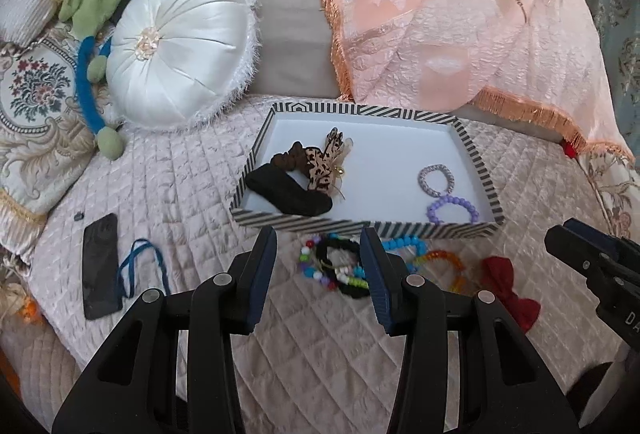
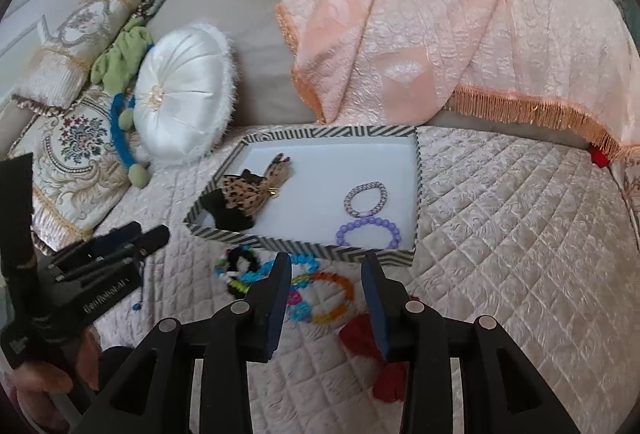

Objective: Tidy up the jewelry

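Note:
A striped-rim white tray (image 1: pixel 360 226) (image 2: pixel 416 186) sits on the quilted bed. It holds a black scrunchie (image 1: pixel 292 194), a leopard bow (image 1: pixel 320 166) (image 2: pixel 244 194), a silver bracelet (image 1: pixel 434 180) (image 2: pixel 366 200) and a purple bead bracelet (image 1: pixel 454 210) (image 2: pixel 368 232). In front of the tray lie a multicolour bead bracelet with a black scrunchie (image 1: pixel 336 266) (image 2: pixel 236 270), a blue bead bracelet (image 1: pixel 404 246) (image 2: pixel 260 274), an orange rainbow bracelet (image 1: pixel 444 266) (image 2: pixel 332 294) and a red bow (image 1: pixel 508 286) (image 2: pixel 360 334). My left gripper (image 1: pixel 318 274) is open above the pile. My right gripper (image 2: pixel 326 298) is open over the rainbow bracelet.
A black phone (image 1: pixel 100 266) and a blue cord (image 1: pixel 140 266) lie left on the quilt. A white round cushion (image 1: pixel 180 50) (image 2: pixel 184 90), embroidered pillows (image 1: pixel 36 106) and a peach fringed throw (image 1: pixel 460 14) (image 2: pixel 460 26) line the back.

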### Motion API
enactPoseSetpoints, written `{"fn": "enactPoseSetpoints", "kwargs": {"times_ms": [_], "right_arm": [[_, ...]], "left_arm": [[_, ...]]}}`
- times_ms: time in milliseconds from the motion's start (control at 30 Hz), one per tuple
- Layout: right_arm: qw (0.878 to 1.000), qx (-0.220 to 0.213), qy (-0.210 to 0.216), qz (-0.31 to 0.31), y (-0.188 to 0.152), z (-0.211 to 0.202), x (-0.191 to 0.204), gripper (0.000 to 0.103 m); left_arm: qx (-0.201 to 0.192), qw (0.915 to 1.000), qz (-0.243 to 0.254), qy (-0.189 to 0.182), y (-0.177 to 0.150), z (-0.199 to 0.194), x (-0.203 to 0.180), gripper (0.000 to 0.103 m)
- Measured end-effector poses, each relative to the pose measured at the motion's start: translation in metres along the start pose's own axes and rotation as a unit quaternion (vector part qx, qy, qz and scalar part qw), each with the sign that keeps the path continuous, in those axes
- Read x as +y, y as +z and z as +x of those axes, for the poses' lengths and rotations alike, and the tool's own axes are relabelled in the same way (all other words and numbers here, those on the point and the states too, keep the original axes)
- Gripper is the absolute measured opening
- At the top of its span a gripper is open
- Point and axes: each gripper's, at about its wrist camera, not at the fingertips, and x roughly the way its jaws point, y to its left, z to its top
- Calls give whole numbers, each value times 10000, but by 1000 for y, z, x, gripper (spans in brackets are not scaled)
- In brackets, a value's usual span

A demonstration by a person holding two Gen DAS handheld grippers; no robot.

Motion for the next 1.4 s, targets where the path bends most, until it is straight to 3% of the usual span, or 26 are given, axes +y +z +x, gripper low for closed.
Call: {"fn": "enactPoseSetpoints", "kwargs": {"times_ms": [533,1400], "right_arm": [[9993,-291,-154,-194,-14,-39,24,38],[9986,74,-409,-340,-25,-18,27,38]], "left_arm": [[-227,9997,-11,-38,-16,-41,-9,43],[53,9999,-126,-71,-26,-26,-8,43]]}}
